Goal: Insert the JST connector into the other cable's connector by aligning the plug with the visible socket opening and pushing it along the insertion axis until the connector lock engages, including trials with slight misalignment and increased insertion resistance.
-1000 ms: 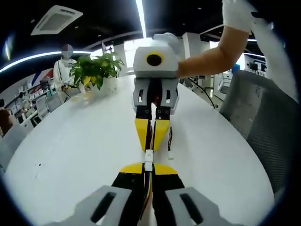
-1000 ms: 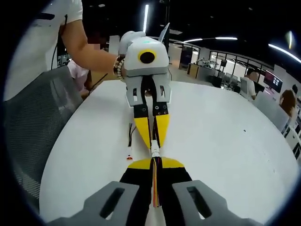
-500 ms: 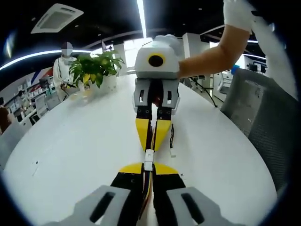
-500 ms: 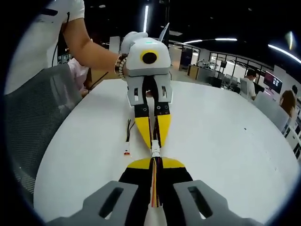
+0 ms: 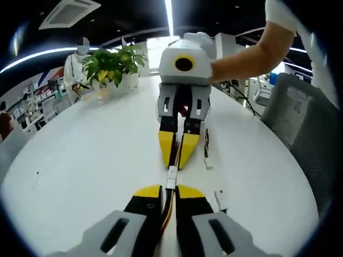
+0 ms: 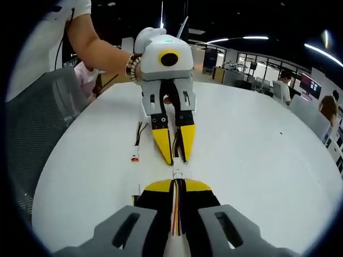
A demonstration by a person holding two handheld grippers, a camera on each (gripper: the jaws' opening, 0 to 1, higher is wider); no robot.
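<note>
In the left gripper view, my left tongs rose from the bottom centre, pressed together on a bundle of coloured wires whose white connector stuck out just past the tips at mid-frame. Facing them from above, my right tongs pinched the other cable, their yellow tips almost touching that connector. To finish well, I judged I should keep both cables on one straight line, push slowly along it, and back off rather than force if it bound. A spare lead lay on the white bench to the right of centre, and a small white piece lower right. Whether the halves were mated or the lock had caught was too small to tell.

In the right gripper view, my right tongs at bottom centre clamped the striped wires, with the white plug just past the tips. My left tongs came down from the upper centre, tips close together; the plug's face and the socket mouth were hidden between them. Another loose lead lay left of centre.
</note>
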